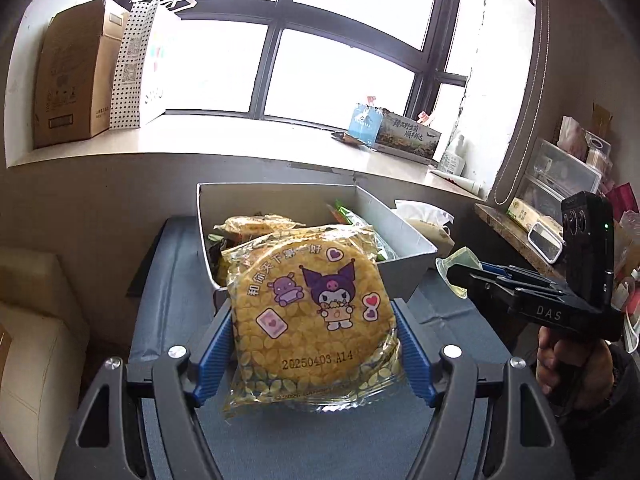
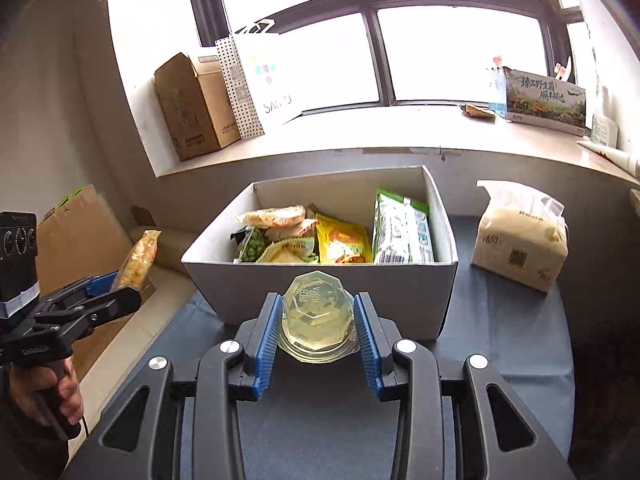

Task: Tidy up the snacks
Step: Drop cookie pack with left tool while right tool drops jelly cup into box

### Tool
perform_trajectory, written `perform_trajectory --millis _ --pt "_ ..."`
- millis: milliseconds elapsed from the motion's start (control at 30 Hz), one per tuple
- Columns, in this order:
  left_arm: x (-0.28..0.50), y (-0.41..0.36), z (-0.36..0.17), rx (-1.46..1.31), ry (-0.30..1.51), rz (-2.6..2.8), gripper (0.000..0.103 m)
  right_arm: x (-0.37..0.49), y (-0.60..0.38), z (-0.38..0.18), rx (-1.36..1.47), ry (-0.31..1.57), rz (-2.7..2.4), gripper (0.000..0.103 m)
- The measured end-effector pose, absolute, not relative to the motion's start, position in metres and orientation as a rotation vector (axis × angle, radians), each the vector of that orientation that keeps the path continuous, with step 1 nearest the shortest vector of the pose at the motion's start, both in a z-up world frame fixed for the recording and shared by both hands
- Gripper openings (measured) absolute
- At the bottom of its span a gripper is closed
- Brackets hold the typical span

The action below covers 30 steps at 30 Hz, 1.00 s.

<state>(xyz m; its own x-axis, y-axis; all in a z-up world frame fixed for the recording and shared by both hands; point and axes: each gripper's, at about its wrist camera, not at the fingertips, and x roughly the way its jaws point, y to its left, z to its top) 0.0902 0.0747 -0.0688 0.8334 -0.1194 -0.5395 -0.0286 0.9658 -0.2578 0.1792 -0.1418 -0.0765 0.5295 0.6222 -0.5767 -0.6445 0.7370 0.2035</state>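
Note:
My left gripper [image 1: 314, 344] is shut on a yellow cartoon-printed round cracker pack [image 1: 308, 312], held just in front of the white snack box [image 1: 280, 194]. My right gripper [image 2: 318, 328] is shut on a clear jelly cup [image 2: 318, 316], held just before the box's near wall [image 2: 320, 284]. The box holds several snack packs: a yellow bag [image 2: 342, 242], a green-white bag [image 2: 400, 228] and a cracker pack [image 2: 272, 216]. The right gripper [image 1: 460, 272] with its cup shows at the right of the left wrist view. The left gripper [image 2: 116, 280] with its pack shows at the left of the right wrist view.
The box stands on a dark blue table [image 2: 508, 320]. A tissue pack [image 2: 520, 236] sits right of the box. A window sill behind carries a cardboard box [image 2: 192, 108], a white paper bag [image 2: 260, 80] and a printed carton [image 2: 544, 100]. A cluttered shelf [image 1: 560, 184] is at the right.

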Motion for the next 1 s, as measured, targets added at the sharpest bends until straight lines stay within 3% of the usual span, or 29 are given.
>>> perform_trajectory --millis 133,433,467,500,533,567,767,1000 --pt "0.143 0.083 -0.05 -0.262 0.585 -0.043 0.078 0.22 -0.133 -0.05 -0.009 0.659 0.736 0.04" --pt "0.243 0.097 -0.037 -0.241 0.665 -0.027 0.081 0.317 -0.098 -0.046 -0.018 0.716 0.692 0.042" --pt "0.251 0.099 -0.04 -0.244 0.686 -0.033 0.089 0.326 -0.093 -0.048 -0.031 0.732 0.694 0.05" --pt "0.257 0.102 -0.043 -0.248 0.708 -0.043 0.1 0.333 -0.09 -0.051 -0.038 0.758 0.689 0.083" --pt "0.259 0.103 -0.047 -0.242 0.725 -0.028 0.103 0.339 -0.089 -0.054 -0.037 0.776 0.659 0.1" --pt "0.26 0.103 -0.049 -0.229 0.736 -0.007 0.103 0.341 -0.091 -0.056 -0.032 0.773 0.633 0.103" --pt "0.247 0.11 -0.057 -0.263 0.721 0.005 0.103 0.331 -0.104 -0.056 -0.034 0.714 0.624 0.103" --pt "0.194 0.083 -0.029 -0.129 0.573 0.079 0.103 0.286 -0.104 -0.04 -0.083 0.626 0.664 0.103"
